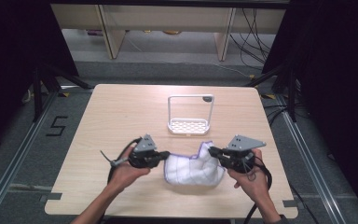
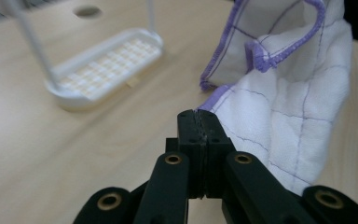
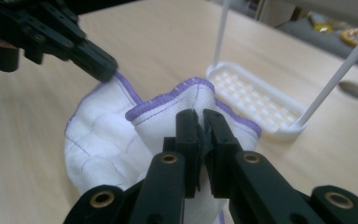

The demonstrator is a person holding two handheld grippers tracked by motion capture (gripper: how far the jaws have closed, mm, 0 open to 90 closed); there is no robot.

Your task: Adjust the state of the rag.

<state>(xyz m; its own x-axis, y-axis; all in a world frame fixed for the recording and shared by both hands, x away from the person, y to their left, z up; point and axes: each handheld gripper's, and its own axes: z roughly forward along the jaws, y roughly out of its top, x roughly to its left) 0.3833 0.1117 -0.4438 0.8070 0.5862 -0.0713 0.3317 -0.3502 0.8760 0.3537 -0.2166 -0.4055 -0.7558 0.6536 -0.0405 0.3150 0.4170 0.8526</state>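
Note:
A white cloth (image 1: 193, 168) with purple hem and thin purple grid lines hangs between both grippers above the table's front middle. My left gripper (image 1: 166, 155) is shut on the cloth's left corner; in the left gripper view its jaws (image 2: 199, 119) pinch the purple hem of the cloth (image 2: 289, 107). My right gripper (image 1: 213, 151) is shut on the cloth's right edge; in the right gripper view the cloth (image 3: 107, 140) is pinched between its jaws (image 3: 199, 119), and the left gripper (image 3: 105, 70) holds the far corner. The cloth sags in the middle.
A white wire rack (image 1: 189, 115) with a perforated base stands upright behind the cloth, mid-table; it also appears as the rack (image 2: 105, 65) and the rack (image 3: 261, 100). The wooden table (image 1: 121, 116) has dark floor rails on both sides.

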